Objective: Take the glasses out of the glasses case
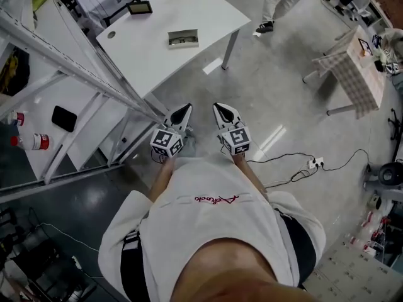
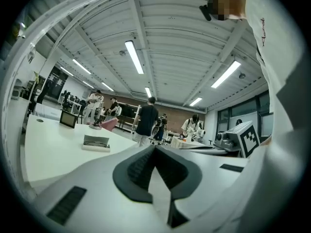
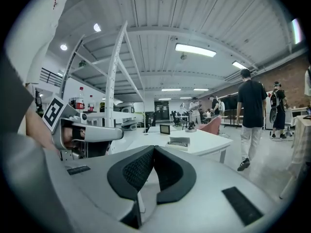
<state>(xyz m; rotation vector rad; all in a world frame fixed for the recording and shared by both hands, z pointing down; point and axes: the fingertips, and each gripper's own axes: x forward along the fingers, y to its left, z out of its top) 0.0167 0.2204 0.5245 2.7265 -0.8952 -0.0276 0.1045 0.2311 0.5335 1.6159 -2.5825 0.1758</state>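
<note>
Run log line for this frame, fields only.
stage: not started | left gripper: shut, empty | right gripper: shut, empty | glasses case: on white table, untouched

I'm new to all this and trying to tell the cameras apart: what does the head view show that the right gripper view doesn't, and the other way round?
Only the head view: cables and a power strip on the floor. Only the right gripper view: the ceiling lights. Both: the white table with the glasses case on it, plus the left hand-held gripper and right hand-held gripper, both shut and empty.
</note>
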